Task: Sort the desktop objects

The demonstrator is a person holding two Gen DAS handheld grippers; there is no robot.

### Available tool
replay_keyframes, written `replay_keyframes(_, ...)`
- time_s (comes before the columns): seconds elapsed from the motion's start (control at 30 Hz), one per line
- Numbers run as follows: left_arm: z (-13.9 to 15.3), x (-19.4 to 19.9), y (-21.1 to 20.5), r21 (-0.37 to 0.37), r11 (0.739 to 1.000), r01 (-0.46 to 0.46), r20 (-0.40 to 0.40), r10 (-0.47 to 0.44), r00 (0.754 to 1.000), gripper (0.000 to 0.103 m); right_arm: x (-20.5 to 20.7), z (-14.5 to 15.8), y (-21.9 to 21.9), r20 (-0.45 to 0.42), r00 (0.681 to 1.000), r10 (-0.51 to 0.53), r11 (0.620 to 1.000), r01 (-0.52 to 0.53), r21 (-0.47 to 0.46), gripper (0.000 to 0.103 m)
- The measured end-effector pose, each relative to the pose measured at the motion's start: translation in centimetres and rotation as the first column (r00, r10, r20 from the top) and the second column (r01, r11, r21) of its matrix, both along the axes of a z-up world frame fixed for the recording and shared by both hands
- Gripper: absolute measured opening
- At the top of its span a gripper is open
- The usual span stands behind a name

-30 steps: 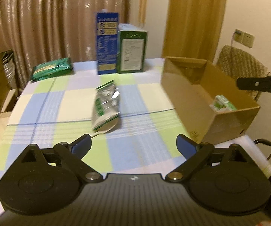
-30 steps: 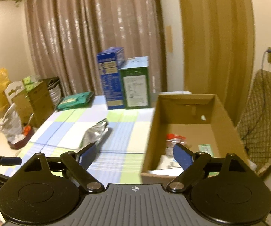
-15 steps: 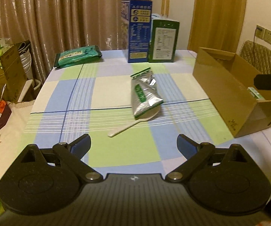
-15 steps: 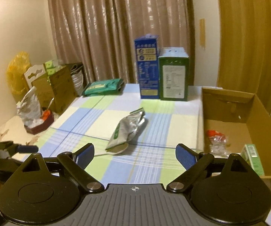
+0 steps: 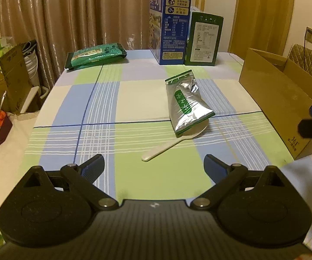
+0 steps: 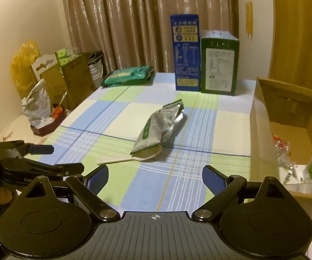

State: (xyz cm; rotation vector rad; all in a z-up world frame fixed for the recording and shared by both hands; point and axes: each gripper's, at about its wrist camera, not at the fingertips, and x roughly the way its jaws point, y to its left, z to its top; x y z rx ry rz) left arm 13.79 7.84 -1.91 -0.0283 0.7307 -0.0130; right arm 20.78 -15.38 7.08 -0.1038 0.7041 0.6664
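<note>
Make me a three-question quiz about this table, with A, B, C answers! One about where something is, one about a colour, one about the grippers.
1. Where is the spoon?
A. in the cardboard box
B. partly under the silver pouch
C. on the blue carton

2. What colour is the taller carton at the back?
A. blue
B. red
C. yellow

3. How are both grippers?
A. shut on the spoon
B. shut on the pouch
C. open

Answers: B, its bowl sits beneath the pouch's end; A, it stands beside a green one; C, left gripper and right gripper hold nothing.
</note>
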Motion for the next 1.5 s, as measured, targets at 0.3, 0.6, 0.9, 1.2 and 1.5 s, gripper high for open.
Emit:
replay_keyframes(0.3, -1.7, 4.4, 0.0, 0.045, 0.997, 0.068, -0.017, -0.067, 0.998, 0.096, 3.0, -3.2, 1.4, -0.036, 0.999, -0.006, 1.000, 0.005, -0.022, 0.091)
replay_keyframes(0.6, -4.2, 7.7, 0.9, 0.047, 0.980, 0.192, -0.102, -0.187, 0.977, 0.073, 5.2, -5.7, 1.7, -0.068, 0.997, -0.030, 0.999, 0.029, -0.022, 0.091)
replay_keyframes(0.9, -6.7, 9.1, -0.1, 0.043, 0.963, 0.265, -0.159, -0.255, 0.954, 0.037, 5.7, -6.6, 1.8, -0.097, 0.995, -0.031, 0.999, 0.030, -0.011, 0.091)
replay_keyframes(1.2, -6.5, 8.3, -2.5, -0.006, 0.950, 0.313, -0.194, -0.308, 0.932, 0.009, 5.2, -6.6, 1.1, -0.108, 0.993, -0.053, 0.999, 0.053, 0.003, 0.091)
replay_keyframes(1.5, -5.8, 5.4, -5.1, -0.079, 0.934, 0.347, -0.215, -0.356, 0.909, 0.010, 4.3, -6.9, -0.1, -0.107, 0.993, -0.058, 0.998, 0.057, -0.006, 0.091)
